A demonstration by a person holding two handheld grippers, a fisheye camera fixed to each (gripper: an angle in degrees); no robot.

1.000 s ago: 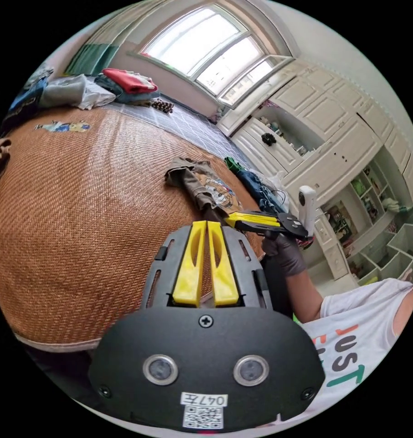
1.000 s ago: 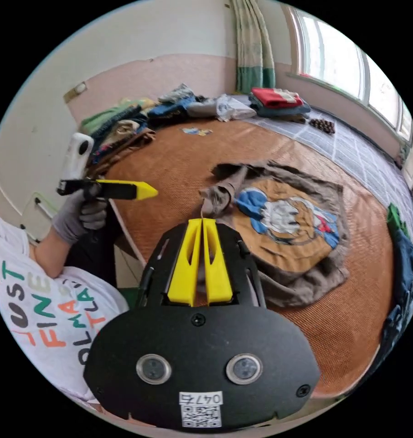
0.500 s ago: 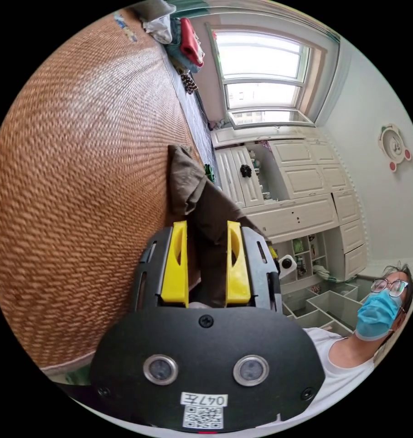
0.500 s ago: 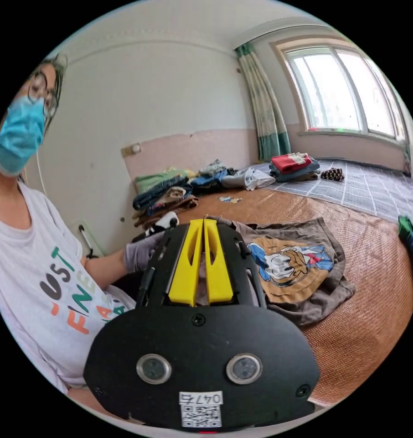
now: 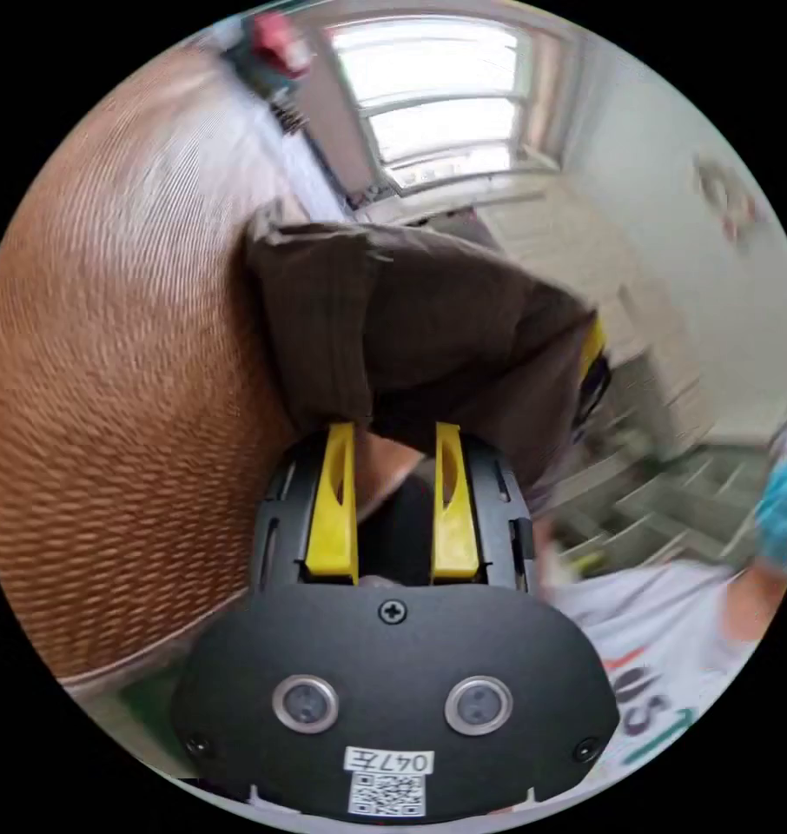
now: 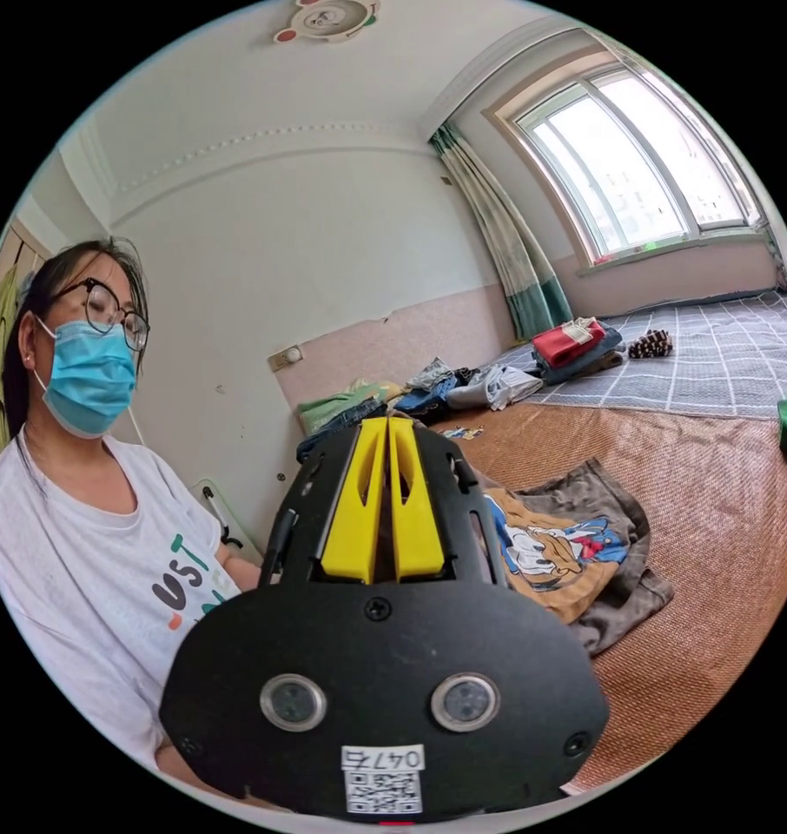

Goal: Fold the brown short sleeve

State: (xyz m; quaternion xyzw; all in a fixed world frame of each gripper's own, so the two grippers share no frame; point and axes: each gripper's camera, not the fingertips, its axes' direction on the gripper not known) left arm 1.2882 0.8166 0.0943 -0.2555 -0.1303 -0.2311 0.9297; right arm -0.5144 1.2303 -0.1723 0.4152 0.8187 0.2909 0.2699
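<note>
- Cloth of the brown short sleeve (image 5: 428, 339) hangs just past the left gripper (image 5: 392, 434), whose jaws stand apart, so it could miss its grab.
- Right gripper (image 6: 386, 434) is clenched, apparently on a shirt edge; that hold could slip while the rest lies on the woven mat (image 6: 715, 521).

A home bedroom is being shown: a woven mat (image 6: 715, 521) and a grey checked cover (image 6: 724, 356) are being spread over a wide bed, clothes (image 6: 428, 395) are being piled along its wall edge, and a curtain (image 6: 506, 252) is being hung beside the window (image 6: 637, 165).
</note>
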